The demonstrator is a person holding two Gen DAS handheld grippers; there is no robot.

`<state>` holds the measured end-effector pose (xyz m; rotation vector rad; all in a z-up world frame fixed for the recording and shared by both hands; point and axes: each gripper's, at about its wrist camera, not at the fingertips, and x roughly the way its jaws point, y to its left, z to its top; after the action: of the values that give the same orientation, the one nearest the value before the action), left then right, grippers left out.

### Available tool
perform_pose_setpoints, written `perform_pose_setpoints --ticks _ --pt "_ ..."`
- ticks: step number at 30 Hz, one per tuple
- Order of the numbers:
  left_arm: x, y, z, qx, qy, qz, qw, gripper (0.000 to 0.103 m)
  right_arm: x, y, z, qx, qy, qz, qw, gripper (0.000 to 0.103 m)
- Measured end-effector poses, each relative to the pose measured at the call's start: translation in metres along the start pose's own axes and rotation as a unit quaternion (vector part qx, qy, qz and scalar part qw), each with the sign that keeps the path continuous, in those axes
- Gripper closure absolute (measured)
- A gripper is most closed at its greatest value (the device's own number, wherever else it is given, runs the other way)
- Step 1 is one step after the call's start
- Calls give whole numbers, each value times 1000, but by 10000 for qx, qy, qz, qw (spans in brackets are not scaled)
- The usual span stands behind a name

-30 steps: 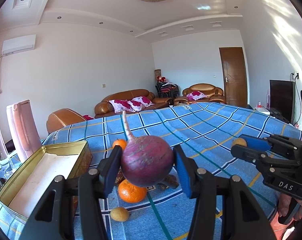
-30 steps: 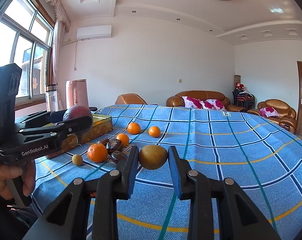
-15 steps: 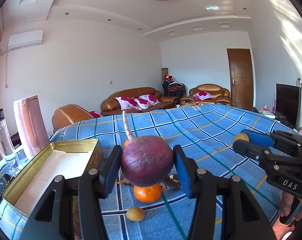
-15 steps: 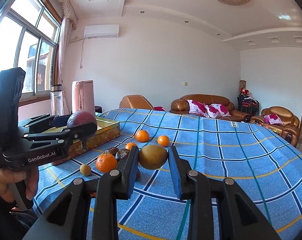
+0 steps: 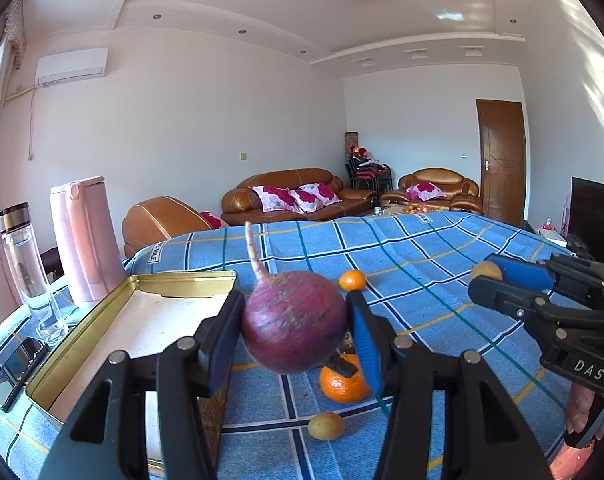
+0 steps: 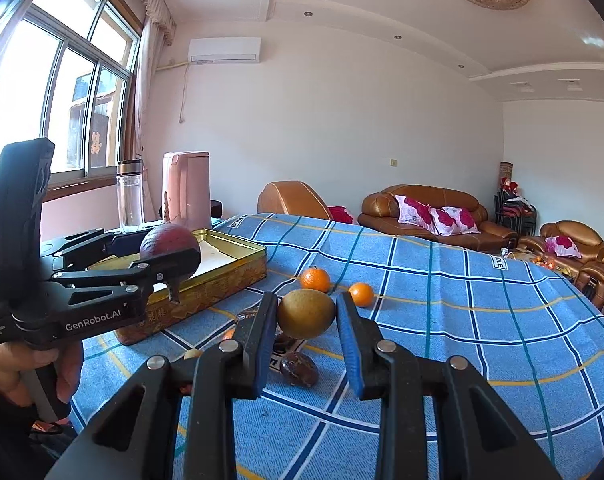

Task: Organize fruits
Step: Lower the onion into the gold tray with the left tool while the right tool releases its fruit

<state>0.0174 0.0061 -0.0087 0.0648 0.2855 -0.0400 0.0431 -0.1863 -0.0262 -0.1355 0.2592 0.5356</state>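
While your left tool gripped a purple root and your right tool a brown fruit, the tin stood empty, oranges left on the bench.

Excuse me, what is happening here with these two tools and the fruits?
A person is sorting fruit on a table with a blue checked cloth. The left gripper is shut on a purple radish-like root, held up beside the open golden tin. The right gripper is shut on a yellow-brown round fruit. Several oranges and dark fruits lie on the cloth; nothing is visible in the tin.
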Motion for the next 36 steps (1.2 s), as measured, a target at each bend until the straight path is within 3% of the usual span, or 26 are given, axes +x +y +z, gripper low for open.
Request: perform_pose_setpoints --ticks 18,36 --pt "2 61 -4 -451 119 485 9977 49 51 44 40 -405 194 434 9980 71" --pt "8 125 -13 -758 463 934 9917 49 117 114 67 -794 473 994 9907 71"
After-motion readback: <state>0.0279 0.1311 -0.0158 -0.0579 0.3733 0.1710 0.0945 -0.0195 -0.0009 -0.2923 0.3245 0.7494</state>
